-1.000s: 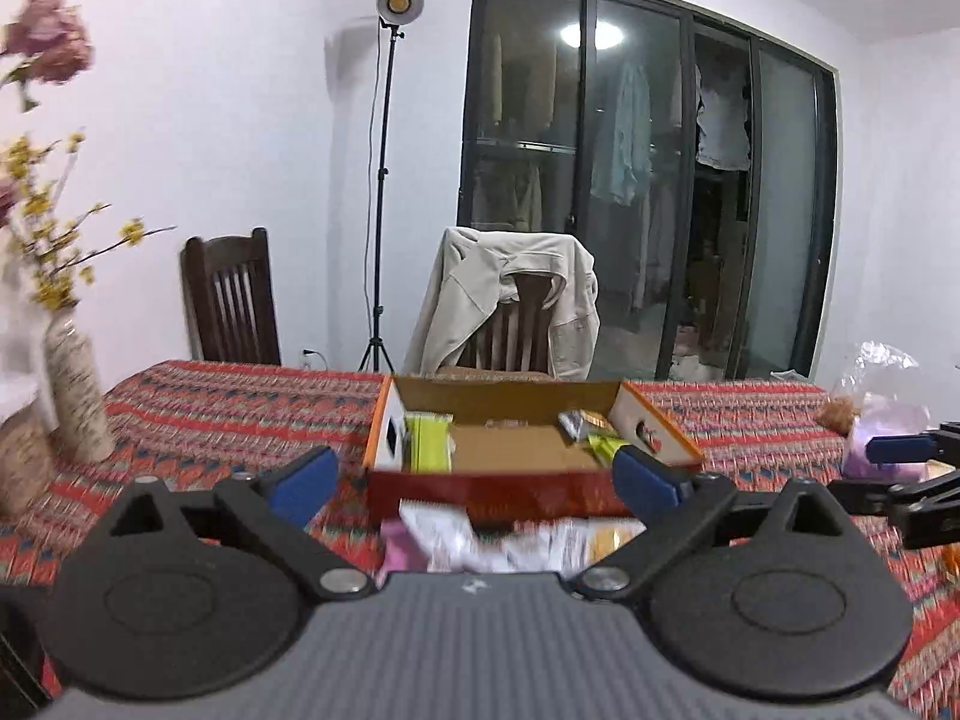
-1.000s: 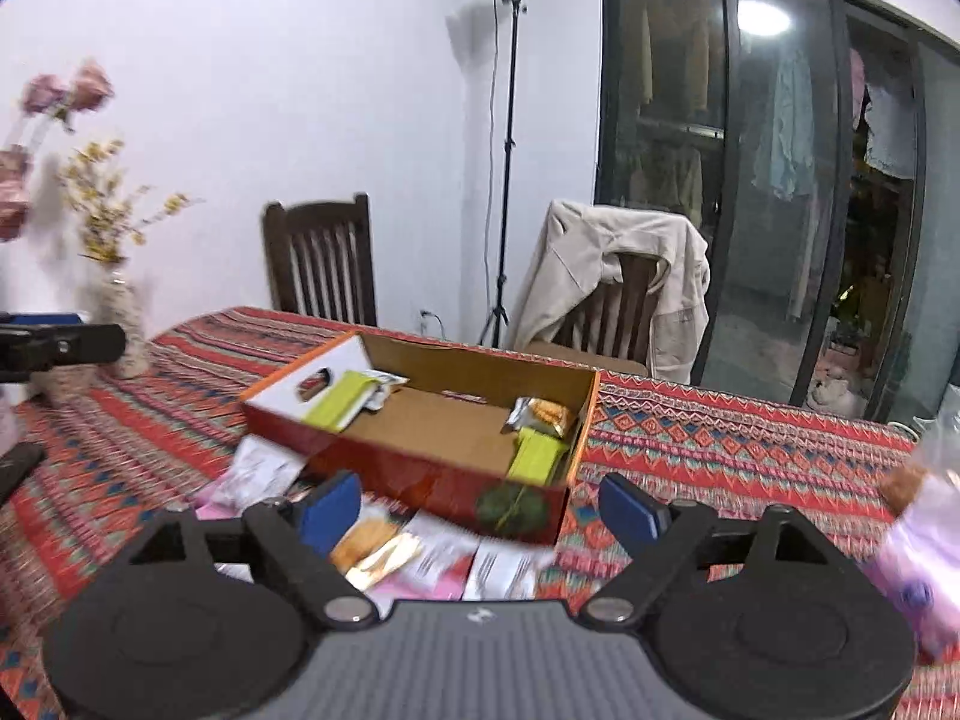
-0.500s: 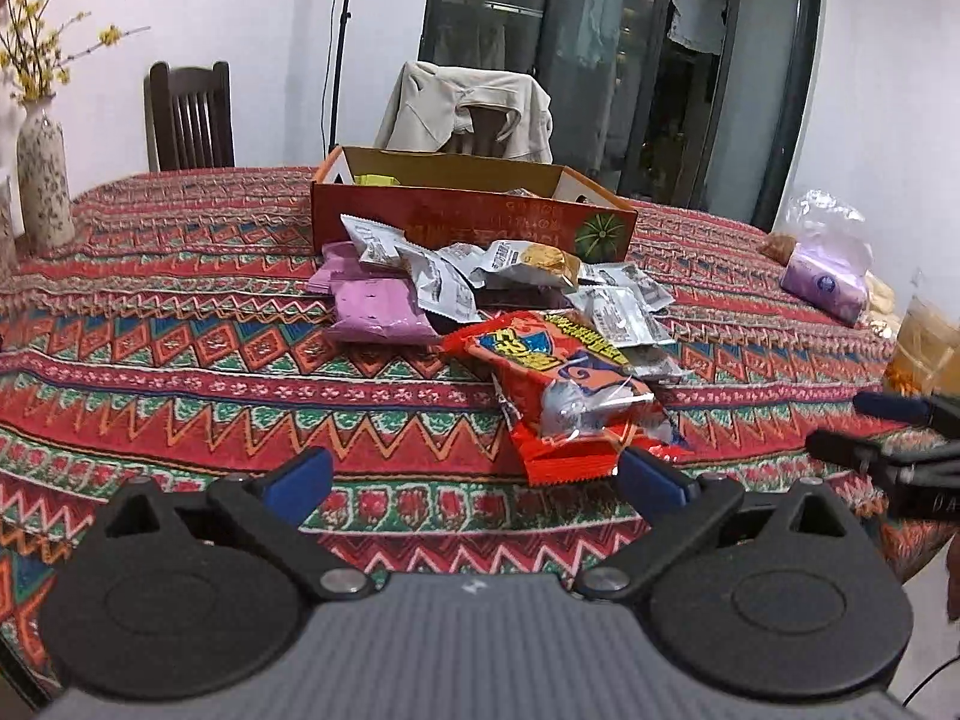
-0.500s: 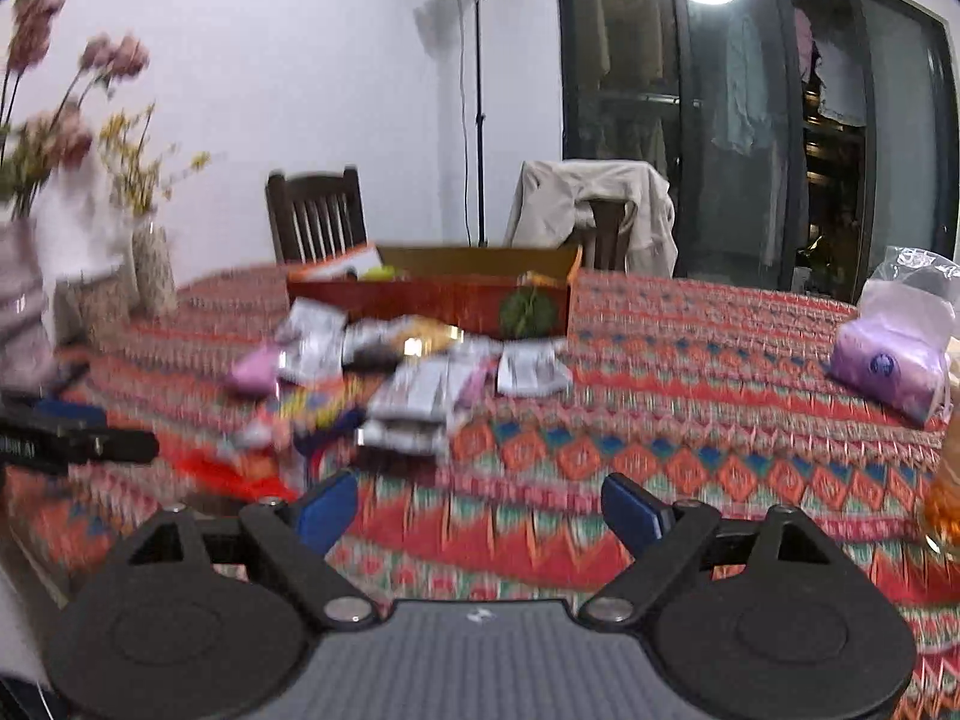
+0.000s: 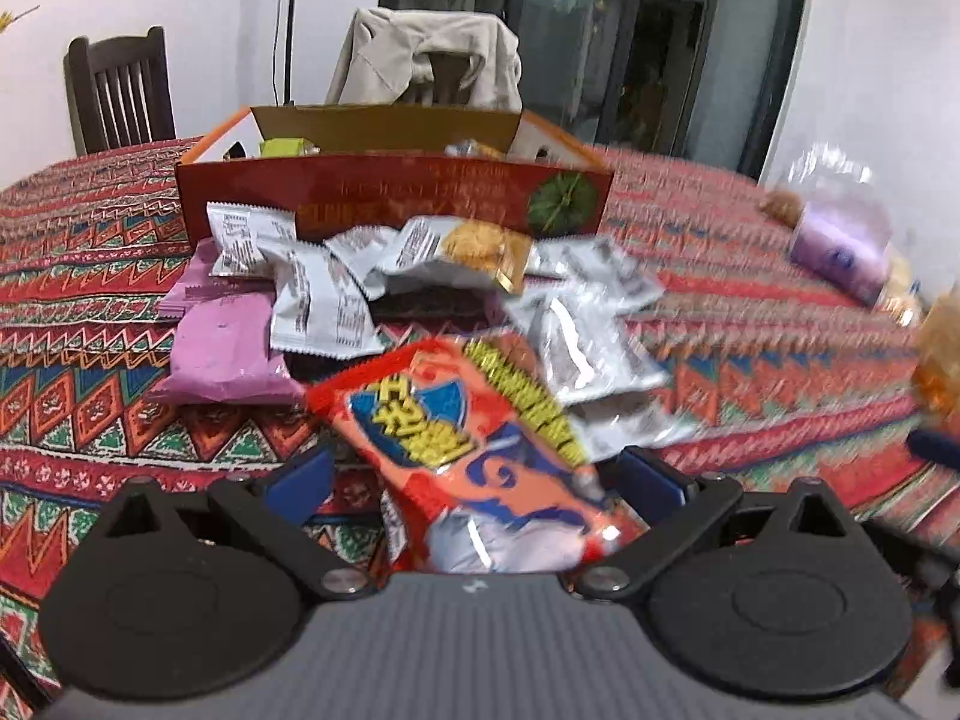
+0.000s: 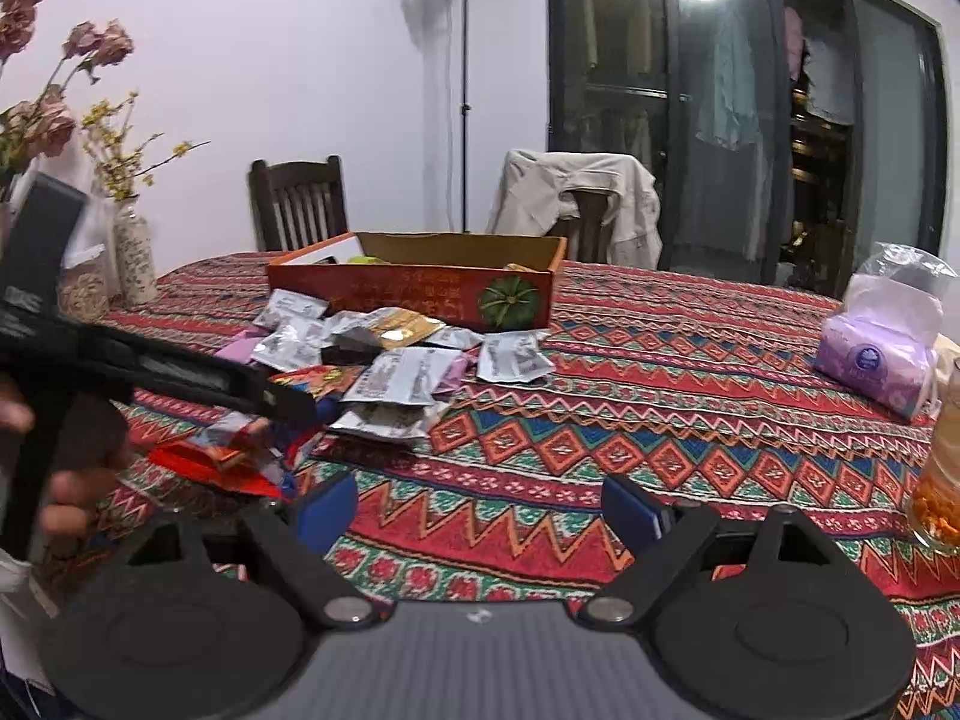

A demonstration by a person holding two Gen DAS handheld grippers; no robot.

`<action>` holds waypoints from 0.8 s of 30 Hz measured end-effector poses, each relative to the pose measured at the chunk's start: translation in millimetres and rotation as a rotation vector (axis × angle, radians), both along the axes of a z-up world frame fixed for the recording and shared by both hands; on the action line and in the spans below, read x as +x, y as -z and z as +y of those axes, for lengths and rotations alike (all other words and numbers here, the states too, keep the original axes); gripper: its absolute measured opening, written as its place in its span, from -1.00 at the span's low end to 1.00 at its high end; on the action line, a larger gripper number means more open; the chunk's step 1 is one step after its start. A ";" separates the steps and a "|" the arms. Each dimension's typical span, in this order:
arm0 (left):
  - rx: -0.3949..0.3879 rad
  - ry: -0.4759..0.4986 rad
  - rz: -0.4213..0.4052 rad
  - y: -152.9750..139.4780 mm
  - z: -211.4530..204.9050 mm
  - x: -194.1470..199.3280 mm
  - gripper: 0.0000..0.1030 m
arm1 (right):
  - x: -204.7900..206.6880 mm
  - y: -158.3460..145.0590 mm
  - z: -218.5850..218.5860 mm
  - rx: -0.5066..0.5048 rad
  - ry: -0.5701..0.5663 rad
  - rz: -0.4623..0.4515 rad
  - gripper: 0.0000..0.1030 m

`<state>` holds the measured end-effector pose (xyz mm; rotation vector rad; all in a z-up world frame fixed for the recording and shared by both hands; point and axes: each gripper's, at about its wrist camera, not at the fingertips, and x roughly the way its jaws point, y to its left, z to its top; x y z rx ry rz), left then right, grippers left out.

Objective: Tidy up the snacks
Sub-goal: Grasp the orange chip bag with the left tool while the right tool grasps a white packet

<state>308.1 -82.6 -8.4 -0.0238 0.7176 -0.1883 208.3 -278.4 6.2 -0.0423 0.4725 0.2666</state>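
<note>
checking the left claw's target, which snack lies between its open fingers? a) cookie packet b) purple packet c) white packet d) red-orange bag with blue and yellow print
d: the red-orange bag lies between the blue pads of the open left claw.

Red zigzag tablecloth (image 6: 660, 420), orange-red snack packet (image 5: 468, 438)

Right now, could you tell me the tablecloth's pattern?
Tablecloth: red with multicoloured zigzag and diamond bands; clearest in right wrist view.
</note>
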 end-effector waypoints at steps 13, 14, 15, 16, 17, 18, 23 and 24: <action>-0.045 0.041 -0.034 0.3 53.8 -10.5 0.58 | 80.3 3.0 45.9 0.052 -0.056 0.072 0.62; -0.053 0.045 -0.028 2.3 51.4 -4.8 0.57 | 91.7 2.9 50.7 0.057 -0.053 0.081 0.58; -0.056 0.040 -0.015 4.6 48.9 0.3 0.40 | 102.6 2.7 56.3 0.056 -0.047 0.093 0.50; -0.050 0.035 -0.009 5.4 47.2 2.6 0.28 | 109.8 2.1 60.7 0.056 -0.049 0.099 0.48; -0.038 0.044 -0.021 3.3 45.9 1.0 0.08 | 117.1 1.2 66.0 0.055 -0.051 0.099 0.45; -0.035 0.057 -0.028 0.6 46.4 -3.1 0.03 | 122.7 0.6 71.8 0.044 -0.050 0.096 0.42; -0.055 0.052 -0.064 -14.2 69.0 -34.9 0.02 | 146.9 11.6 96.1 0.001 -0.046 0.137 0.01; -0.057 0.035 -0.070 -16.7 73.7 -39.2 0.02 | 148.5 14.7 101.3 -0.012 -0.051 0.139 -0.02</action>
